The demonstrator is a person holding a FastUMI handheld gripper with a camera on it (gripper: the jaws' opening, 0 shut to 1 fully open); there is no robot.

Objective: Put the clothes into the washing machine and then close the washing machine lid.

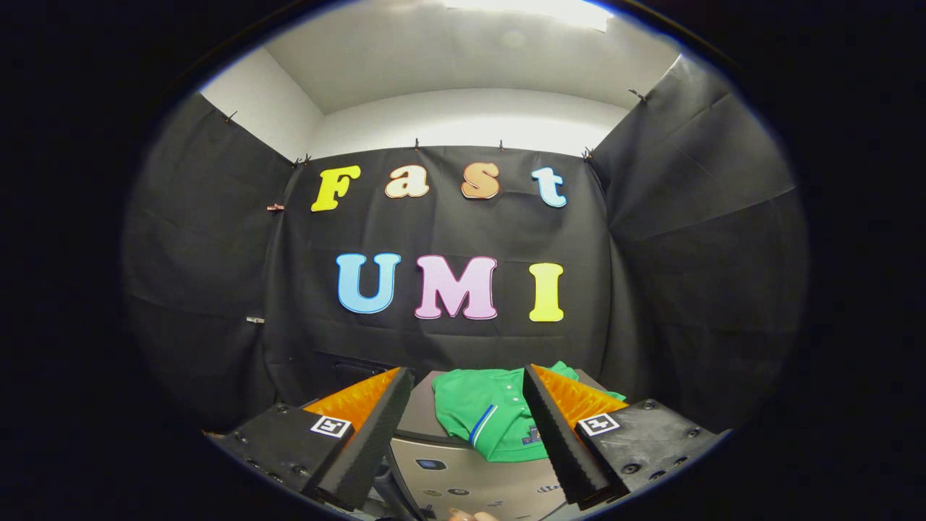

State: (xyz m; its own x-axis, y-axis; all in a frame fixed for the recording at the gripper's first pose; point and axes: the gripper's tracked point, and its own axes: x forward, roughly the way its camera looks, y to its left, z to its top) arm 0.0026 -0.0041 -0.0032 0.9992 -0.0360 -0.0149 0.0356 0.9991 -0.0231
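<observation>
Clothes: a green garment [486, 416] lay in a loose fold on top of the washing machine, showing a buttoned placket, a blue-and-white stripe along one edge and a small dark patch near its hem.
Where it sat: just ahead of the fingers and in the gap between them, its right part hidden behind the right finger; a bit of green showed past that finger's far side too.
Washing machine: the grey washing machine [463, 474] stood right below the gripper, with the garment on its flat top and a paler front panel nearer the camera carrying a small dark window and a few marks too small to make out.
Lid: I could not tell from this angle whether it was up or down.
Gripper: the gripper [466, 383] was spread wide, released, nothing between the fingers and nothing touched!
Fingers: the black ridged pads [546, 427] faced inward, orange backs outward, each with a square black-and-white marker on its base; they hung above the machine's near edge.
Hand: a sliver of a fingertip [469, 515] showed at the very bottom, below the machine's panel.
Backdrop: black cloth [687, 253] was hung around the booth, white wall and ceiling above.
</observation>
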